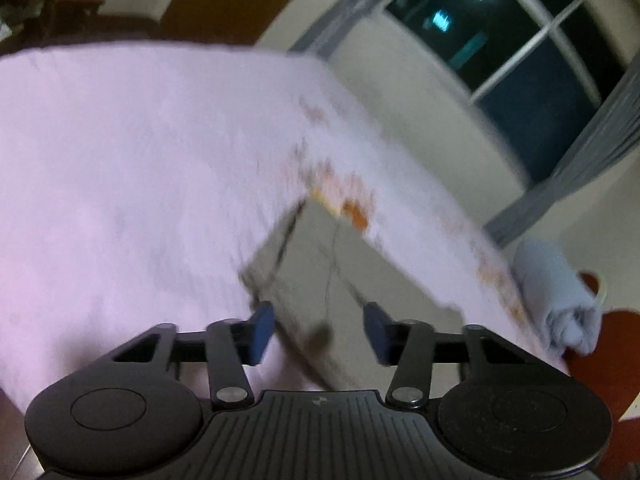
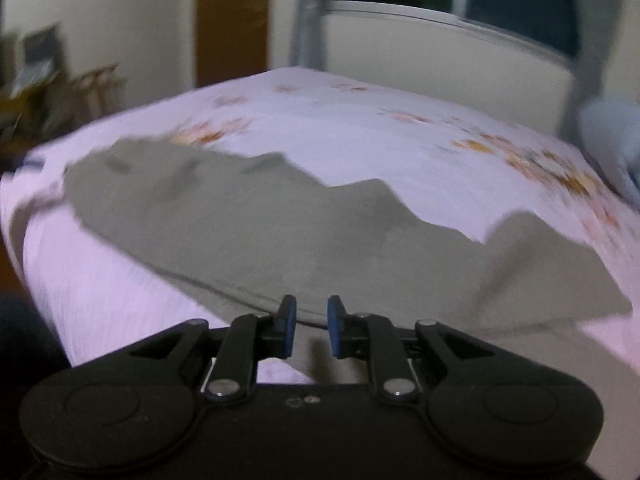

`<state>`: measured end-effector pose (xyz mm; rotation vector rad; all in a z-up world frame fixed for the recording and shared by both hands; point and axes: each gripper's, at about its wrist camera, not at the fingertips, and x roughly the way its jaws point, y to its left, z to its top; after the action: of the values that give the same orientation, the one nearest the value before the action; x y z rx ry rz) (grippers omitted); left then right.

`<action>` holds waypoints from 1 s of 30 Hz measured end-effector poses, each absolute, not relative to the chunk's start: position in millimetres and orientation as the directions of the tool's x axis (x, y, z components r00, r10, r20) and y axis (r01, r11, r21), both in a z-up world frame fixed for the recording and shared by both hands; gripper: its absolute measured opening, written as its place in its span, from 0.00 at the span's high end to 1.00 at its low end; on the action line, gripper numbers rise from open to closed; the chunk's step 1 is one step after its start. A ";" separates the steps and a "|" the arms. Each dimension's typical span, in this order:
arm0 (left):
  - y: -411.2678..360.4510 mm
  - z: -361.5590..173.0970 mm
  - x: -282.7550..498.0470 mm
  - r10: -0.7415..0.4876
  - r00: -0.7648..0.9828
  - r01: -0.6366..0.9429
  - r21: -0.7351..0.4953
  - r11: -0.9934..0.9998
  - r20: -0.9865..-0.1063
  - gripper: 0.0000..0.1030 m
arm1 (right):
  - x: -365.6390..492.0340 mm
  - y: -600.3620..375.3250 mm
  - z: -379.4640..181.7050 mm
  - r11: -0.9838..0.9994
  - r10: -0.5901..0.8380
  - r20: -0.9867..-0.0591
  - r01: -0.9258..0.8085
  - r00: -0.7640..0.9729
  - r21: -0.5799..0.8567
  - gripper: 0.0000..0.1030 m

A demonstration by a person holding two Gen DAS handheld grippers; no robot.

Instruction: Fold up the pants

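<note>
Grey pants (image 2: pixel 260 232) lie spread and rumpled across a lilac floral bedsheet (image 2: pixel 360 140). In the right wrist view my right gripper (image 2: pixel 312 328) hovers over the near edge of the pants, its blue pads a small gap apart, holding nothing. In the left wrist view a grey part of the pants (image 1: pixel 320 272) with a drawstring lies ahead of my left gripper (image 1: pixel 318 332), which is wide open and empty just above the cloth. Both views are blurred by motion.
The bed (image 1: pixel 120 160) fills most of both views. A rolled pale blue towel (image 1: pixel 560 300) sits at its right edge. A dark window (image 1: pixel 520 60) with grey curtains and a white wall stand behind. Furniture (image 2: pixel 40 80) stands at the far left.
</note>
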<state>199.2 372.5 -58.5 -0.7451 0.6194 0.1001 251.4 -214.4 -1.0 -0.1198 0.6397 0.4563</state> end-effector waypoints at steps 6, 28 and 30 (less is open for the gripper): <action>363.0 -86.6 233.8 -0.164 0.778 -0.365 -0.648 0.669 -0.607 0.57 | 269.9 -268.3 -14.6 0.897 0.419 -0.563 -0.226 0.712 0.381 0.85; 363.4 -71.7 243.8 -0.173 0.831 -0.265 -0.649 0.713 -0.529 0.80 | 287.1 -279.0 -69.3 0.777 0.478 -0.600 0.010 0.641 0.630 0.81; 363.0 -74.6 242.5 -0.169 0.832 -0.261 -0.641 0.722 -0.529 0.80 | 288.9 -276.2 -69.1 0.778 0.481 -0.604 0.009 0.635 0.629 0.81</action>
<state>242.5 363.0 -74.6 -0.7747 0.6021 0.0545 288.9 -276.2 -69.1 0.6386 0.8507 0.2915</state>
